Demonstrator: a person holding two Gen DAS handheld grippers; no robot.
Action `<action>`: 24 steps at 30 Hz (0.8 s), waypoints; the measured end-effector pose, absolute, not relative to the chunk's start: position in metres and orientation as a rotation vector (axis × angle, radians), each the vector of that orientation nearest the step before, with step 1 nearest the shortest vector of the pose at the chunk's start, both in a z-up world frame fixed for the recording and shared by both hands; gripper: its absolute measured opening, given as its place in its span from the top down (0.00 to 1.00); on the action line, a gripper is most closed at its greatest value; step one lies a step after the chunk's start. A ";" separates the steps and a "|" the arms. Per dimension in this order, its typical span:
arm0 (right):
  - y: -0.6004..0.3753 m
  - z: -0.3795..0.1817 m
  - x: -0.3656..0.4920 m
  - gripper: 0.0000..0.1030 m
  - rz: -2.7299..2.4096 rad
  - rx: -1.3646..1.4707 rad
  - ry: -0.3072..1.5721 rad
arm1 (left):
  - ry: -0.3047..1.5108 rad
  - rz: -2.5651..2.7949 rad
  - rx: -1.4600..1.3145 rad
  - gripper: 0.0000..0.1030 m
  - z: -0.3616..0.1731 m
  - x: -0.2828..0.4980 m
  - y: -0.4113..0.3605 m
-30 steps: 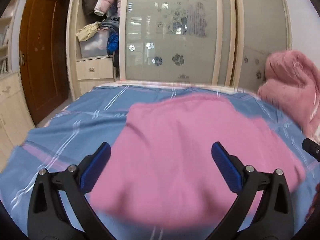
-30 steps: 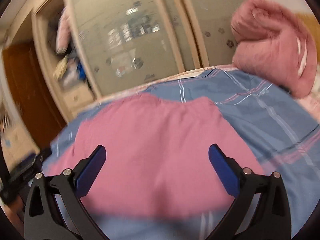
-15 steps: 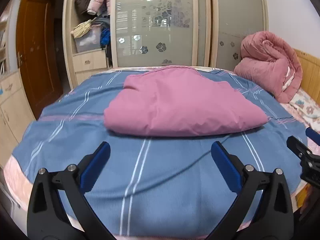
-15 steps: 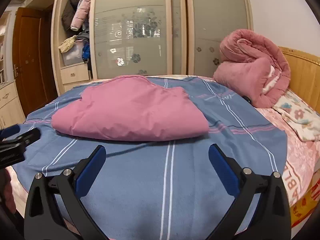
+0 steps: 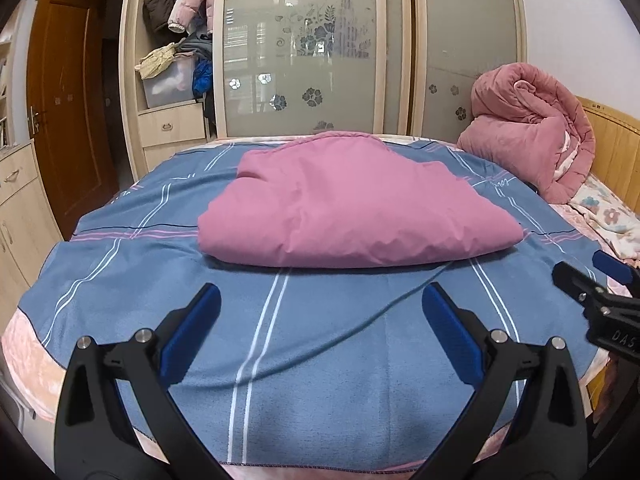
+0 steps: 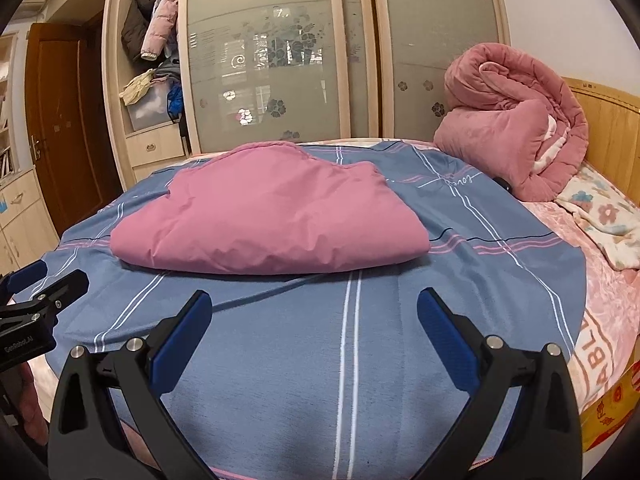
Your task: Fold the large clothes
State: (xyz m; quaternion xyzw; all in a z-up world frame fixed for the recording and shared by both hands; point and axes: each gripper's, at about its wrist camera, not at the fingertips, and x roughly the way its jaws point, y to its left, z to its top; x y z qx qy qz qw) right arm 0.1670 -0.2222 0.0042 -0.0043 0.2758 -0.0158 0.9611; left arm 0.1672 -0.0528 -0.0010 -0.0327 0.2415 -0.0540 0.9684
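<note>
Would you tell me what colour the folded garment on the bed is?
The folded garment is plain pink, clearest in the left wrist view.

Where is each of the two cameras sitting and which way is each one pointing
Left wrist: on the left gripper, looking forward across the bed at the folded pink garment and wardrobe; its own open fingers show, plus the right gripper at the right edge.
Right wrist: on the right gripper, same direction; own open fingers, left gripper at the left edge.
Shared: garment, bed, wardrobe, rolled pink quilt.
</note>
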 end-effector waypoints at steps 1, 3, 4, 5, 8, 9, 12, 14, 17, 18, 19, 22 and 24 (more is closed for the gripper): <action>-0.220 0.003 0.167 0.01 -0.028 -0.011 0.559 | 0.487 -0.109 -0.066 0.02 -0.001 0.167 -0.053; -0.213 0.001 0.169 0.01 -0.022 -0.033 0.558 | 0.487 -0.108 -0.061 0.02 -0.002 0.167 -0.054; -0.210 0.001 0.169 0.01 -0.019 -0.041 0.557 | 0.489 -0.109 -0.057 0.02 -0.002 0.168 -0.055; -0.208 0.001 0.170 0.01 -0.014 -0.046 0.555 | 0.492 -0.111 -0.054 0.02 -0.003 0.168 -0.055; -0.206 0.002 0.171 0.01 -0.012 -0.049 0.549 | 0.497 -0.108 -0.045 0.02 -0.006 0.169 -0.055; -0.206 0.002 0.171 0.01 -0.013 -0.049 0.546 | 0.501 -0.106 -0.042 0.02 -0.007 0.170 -0.055; -0.205 0.002 0.172 0.01 -0.014 -0.051 0.547 | 0.509 -0.108 -0.041 0.02 -0.010 0.171 -0.056; -0.205 0.003 0.172 0.01 -0.014 -0.054 0.548 | 0.510 -0.111 -0.036 0.02 -0.009 0.172 -0.057; -0.206 0.002 0.172 0.01 -0.014 -0.060 0.551 | 0.503 -0.116 -0.032 0.02 -0.008 0.171 -0.059; -0.207 0.002 0.172 0.01 -0.013 -0.060 0.552 | 0.511 -0.123 -0.032 0.02 -0.008 0.171 -0.059; -0.207 0.002 0.172 0.01 -0.013 -0.059 0.551 | 0.519 -0.129 -0.034 0.02 -0.008 0.172 -0.060; -0.207 0.002 0.172 0.01 -0.016 -0.059 0.549 | 0.521 -0.125 -0.042 0.02 -0.008 0.172 -0.058; -0.208 0.001 0.172 0.01 -0.016 -0.061 0.549 | 0.515 -0.113 -0.040 0.02 -0.007 0.172 -0.058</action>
